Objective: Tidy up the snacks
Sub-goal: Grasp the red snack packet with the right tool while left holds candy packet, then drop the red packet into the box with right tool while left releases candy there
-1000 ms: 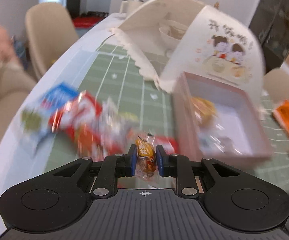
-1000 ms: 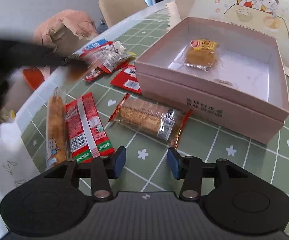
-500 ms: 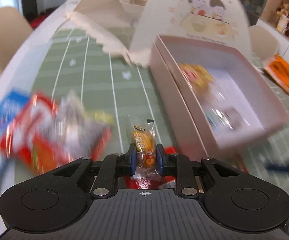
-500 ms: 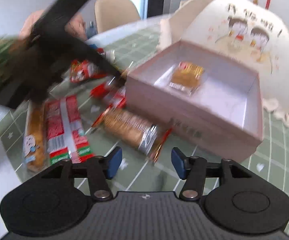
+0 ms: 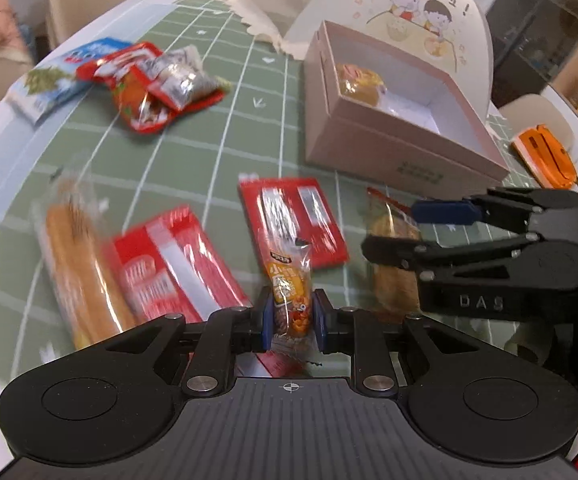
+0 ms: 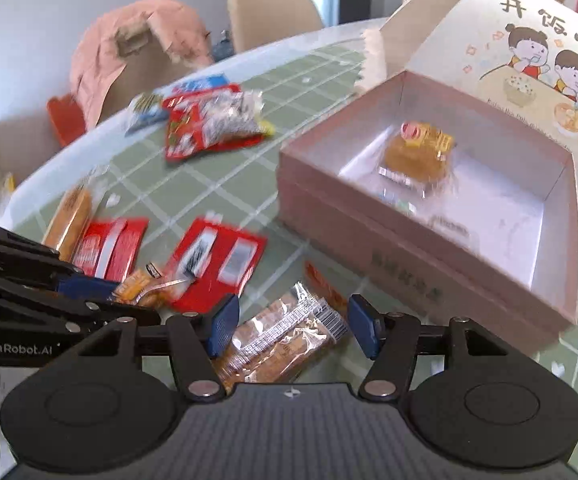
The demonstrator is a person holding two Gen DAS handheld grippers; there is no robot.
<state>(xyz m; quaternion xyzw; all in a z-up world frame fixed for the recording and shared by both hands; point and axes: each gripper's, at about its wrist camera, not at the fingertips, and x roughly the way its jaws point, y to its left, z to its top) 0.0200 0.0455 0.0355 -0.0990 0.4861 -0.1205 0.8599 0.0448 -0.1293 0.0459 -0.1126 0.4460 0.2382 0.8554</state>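
My left gripper point(image 5: 289, 316) is shut on a small orange snack packet point(image 5: 289, 288), held above the green mat; it also shows in the right wrist view point(image 6: 141, 288). My right gripper point(image 6: 293, 326) is open, its jaws either side of a clear-wrapped biscuit bar point(image 6: 285, 340) lying on the mat. In the left wrist view the right gripper point(image 5: 441, 232) sits over that bar point(image 5: 393, 276). The open pink box point(image 5: 389, 152) point(image 6: 409, 248) holds one yellow snack point(image 6: 417, 152).
Loose on the mat are a red flat pack point(image 6: 217, 256), a red-and-white pack point(image 5: 177, 268), a long orange stick pack point(image 5: 77, 264) and a far pile of packets point(image 6: 209, 120). The box lid with a cartoon point(image 6: 529, 60) stands behind. Chairs point(image 6: 273, 8) edge the table.
The left gripper, still holding the orange packet, has swung back from near the box to above the loose packs. The right gripper has come down around the biscuit bar.
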